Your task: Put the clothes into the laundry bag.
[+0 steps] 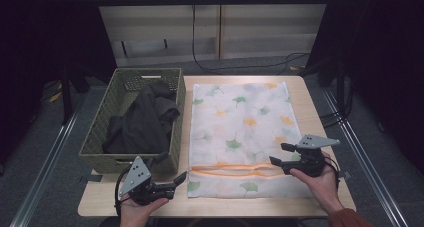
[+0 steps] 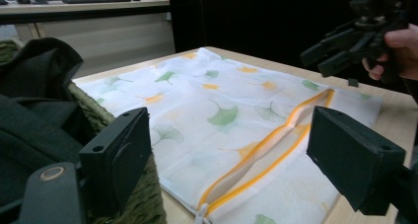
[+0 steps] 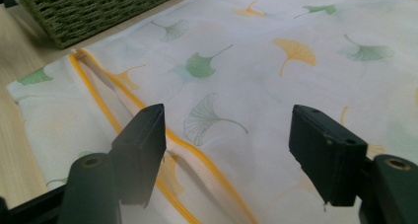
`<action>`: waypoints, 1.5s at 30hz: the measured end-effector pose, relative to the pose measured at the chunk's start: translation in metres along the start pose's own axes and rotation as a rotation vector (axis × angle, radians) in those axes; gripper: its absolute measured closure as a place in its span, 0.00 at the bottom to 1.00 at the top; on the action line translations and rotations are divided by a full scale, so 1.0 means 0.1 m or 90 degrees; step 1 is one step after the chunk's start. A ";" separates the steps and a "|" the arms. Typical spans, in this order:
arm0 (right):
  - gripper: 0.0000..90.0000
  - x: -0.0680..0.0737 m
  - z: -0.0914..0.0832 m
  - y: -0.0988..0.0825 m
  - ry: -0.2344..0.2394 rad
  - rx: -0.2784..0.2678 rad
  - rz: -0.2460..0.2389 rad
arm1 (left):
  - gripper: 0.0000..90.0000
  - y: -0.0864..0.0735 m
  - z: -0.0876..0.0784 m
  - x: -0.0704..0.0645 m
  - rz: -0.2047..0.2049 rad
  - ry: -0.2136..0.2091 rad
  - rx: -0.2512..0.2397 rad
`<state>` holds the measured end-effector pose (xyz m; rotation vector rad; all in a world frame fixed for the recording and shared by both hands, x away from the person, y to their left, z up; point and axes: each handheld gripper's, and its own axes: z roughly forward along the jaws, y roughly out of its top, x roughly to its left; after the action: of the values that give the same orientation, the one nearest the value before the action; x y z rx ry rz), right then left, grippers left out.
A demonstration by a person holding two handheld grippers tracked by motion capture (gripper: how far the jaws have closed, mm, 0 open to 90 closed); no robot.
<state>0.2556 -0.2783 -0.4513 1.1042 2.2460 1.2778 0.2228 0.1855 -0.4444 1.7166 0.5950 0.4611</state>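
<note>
The light is soft and even on the surface (image 1: 300, 94), while the room around it stays dark. Shadows are weak. In both gripper views the near jaws look slightly blurred.

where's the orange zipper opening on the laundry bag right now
In the high view the orange zipper opening runs across the near end of the laundry bag, between the left gripper and the right gripper.
</note>
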 end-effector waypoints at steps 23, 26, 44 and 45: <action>0.39 -0.05 0.53 0.07 0.075 0.160 -0.028 | 0.18 0.00 -0.02 0.00 0.011 -0.002 0.014; 0.40 -0.06 0.55 0.02 0.081 0.181 -0.038 | 0.18 0.00 -0.01 0.00 0.008 -0.005 0.013; 0.74 0.13 0.64 -0.01 0.072 0.261 -0.116 | 0.18 -0.01 0.00 0.01 0.002 -0.004 0.018; 0.77 0.11 0.65 -0.01 0.077 0.259 -0.121 | 0.18 -0.01 0.00 0.01 0.003 -0.004 0.020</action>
<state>0.2877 -0.2322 -0.4862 0.9262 2.7071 0.8551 0.2235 0.1866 -0.4451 1.7485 0.5974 0.4518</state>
